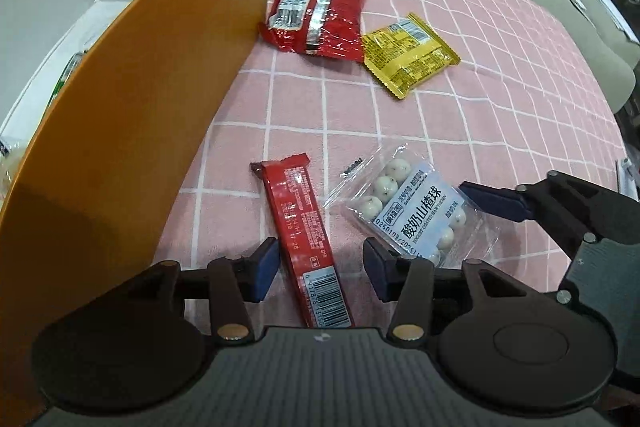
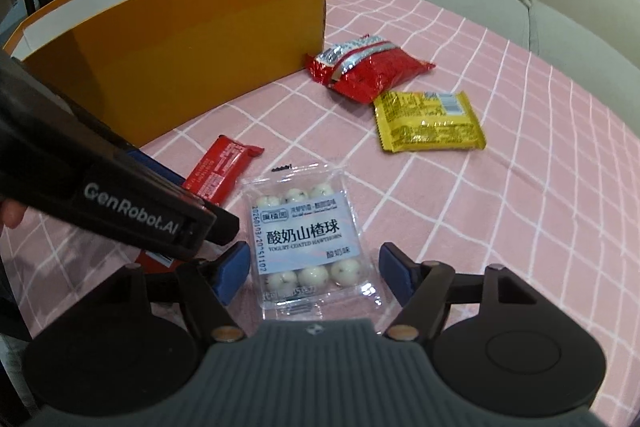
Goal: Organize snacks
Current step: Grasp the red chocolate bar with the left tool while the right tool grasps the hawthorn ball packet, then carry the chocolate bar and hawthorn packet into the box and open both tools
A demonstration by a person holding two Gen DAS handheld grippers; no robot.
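orange box (image 1: 132,115) blocking left, cloth (image 1: 460,115) seemingly open

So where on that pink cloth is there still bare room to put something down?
Bare cloth lies right of the yellow packet, toward the sofa, and between that packet and the hawthorn ball pack. It is crowded by the orange box: the red bag, red bar and both grippers gather there.
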